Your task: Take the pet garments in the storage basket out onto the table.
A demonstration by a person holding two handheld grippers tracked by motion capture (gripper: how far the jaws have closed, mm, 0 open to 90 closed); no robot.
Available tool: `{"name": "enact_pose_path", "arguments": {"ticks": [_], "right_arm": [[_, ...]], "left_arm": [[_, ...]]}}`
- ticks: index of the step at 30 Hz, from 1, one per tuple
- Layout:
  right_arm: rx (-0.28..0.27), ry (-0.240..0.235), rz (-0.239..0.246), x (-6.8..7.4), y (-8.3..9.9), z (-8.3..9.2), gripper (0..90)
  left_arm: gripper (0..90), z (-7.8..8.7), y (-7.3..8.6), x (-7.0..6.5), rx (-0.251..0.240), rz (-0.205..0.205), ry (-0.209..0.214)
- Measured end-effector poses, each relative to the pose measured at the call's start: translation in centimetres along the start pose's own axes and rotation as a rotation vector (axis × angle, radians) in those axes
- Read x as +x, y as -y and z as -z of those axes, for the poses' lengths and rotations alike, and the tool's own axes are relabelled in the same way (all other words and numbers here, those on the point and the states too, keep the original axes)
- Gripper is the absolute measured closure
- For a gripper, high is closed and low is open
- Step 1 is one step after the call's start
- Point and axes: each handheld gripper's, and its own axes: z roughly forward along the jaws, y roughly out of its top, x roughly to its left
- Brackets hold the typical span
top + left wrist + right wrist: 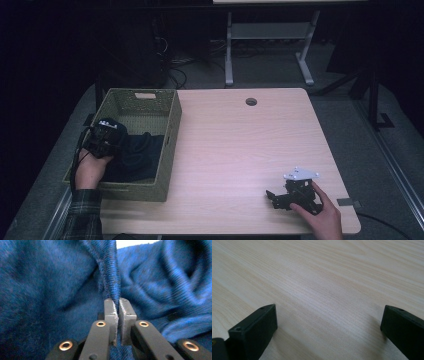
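A pale wooden tabletop [240, 140] is seen in a dim room. In the basket [172, 125] at its left, a blue garment [142, 152] is pinched at a ridge of cloth by the left gripper [117, 312] — jaws closed. The right gripper [295, 195] rests well apart, jaws wide.

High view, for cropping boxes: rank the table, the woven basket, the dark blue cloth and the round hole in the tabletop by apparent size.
1. table
2. woven basket
3. dark blue cloth, part hidden by the left claw and hand
4. round hole
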Motion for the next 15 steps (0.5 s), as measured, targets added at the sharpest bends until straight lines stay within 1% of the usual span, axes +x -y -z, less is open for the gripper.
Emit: {"name": "enact_pose_path", "arguments": {"ticks": [1,2,5,6,7,8,9,12,13,15], "right_arm": [[-0.001,0.000,0.001,0.0,0.0,0.0,0.5],[-0.001,0.000,0.001,0.0,0.0,0.0,0.5],[-0.001,0.000,0.001,0.0,0.0,0.0,0.5],[-0.001,0.000,0.001,0.0,0.0,0.0,0.5],[-0.001,0.000,0.001,0.0,0.0,0.0,0.5],[0.000,0.000,0.000,0.0,0.0,0.0,0.5],[-0.001,0.000,0.001,0.0,0.0,0.0,0.5],[0.000,0.000,0.000,0.0,0.0,0.0,0.4],[-0.001,0.001,0.001,0.0,0.0,0.0,0.5],[-0.002,0.002,0.000,0.0,0.0,0.0,0.5]], "left_arm": [[86.5,0.4,0.0,0.1,-0.028,0.010,0.027],[86.5,0.6,0.0,0.2,-0.047,0.015,0.042],[86.6,1.6,0.0,0.6,-0.126,0.038,0.122],[86.6,2.0,0.0,0.8,-0.154,0.043,0.141],[86.6,2.4,0.1,1.0,-0.194,0.062,0.168],[86.6,2.6,0.1,1.1,-0.213,0.076,0.190],[86.6,3.0,0.1,1.3,-0.250,0.092,0.220],[86.6,4.0,0.1,1.4,-0.319,0.119,0.278],[86.7,4.4,0.1,1.4,-0.342,0.122,0.294],[86.7,5.3,-0.1,1.3,-0.385,0.122,0.313]]}}
